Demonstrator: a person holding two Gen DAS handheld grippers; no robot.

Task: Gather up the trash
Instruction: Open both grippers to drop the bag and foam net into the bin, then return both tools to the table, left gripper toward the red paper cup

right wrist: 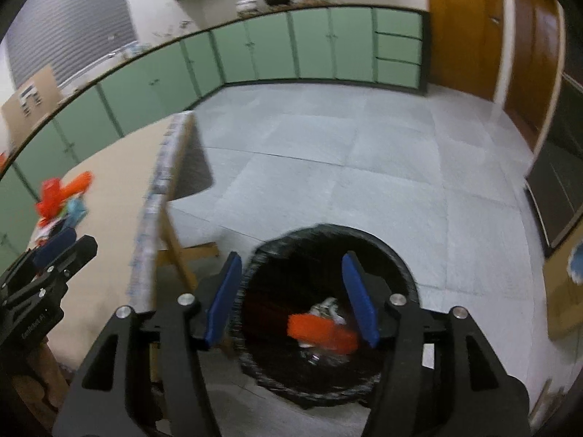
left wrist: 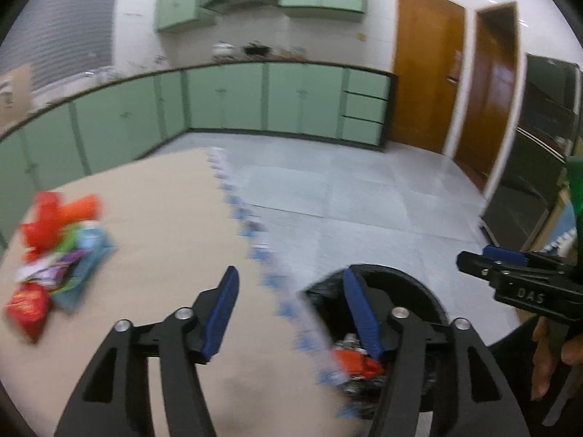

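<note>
1. Kitchen first: green cabinets (left wrist: pixel 226 98) run along two walls, brown doors (left wrist: pixel 426 69) on the far side, grey tiled floor (right wrist: pixel 328 160).
2. One table (left wrist: pixel 153 218), tan top with a blue-and-white patterned edge. It's blurry here.
3. One black-lined trash bin (right wrist: pixel 397 258) on the floor just beside the table. Inside I can see an orange wrapper (right wrist: pixel 320 333) plus some crumpled silvery bits, so part of the job looks done.
4. One trash pile (left wrist: pixel 58 251) sits on the table, well apart from the bin. I count roughly five or six pieces (orange, red, teal, purple, green), but the blur makes an exact count a guess. That's what's left, I'd say.
5. Two grippers. The left gripper (left wrist: pixel 288 309) straddles the table edge and bin rim, jaws spread, nothing between them. The right gripper (right wrist: pixel 291 298) hangs over the bin mouth, also spread and empty.
</note>
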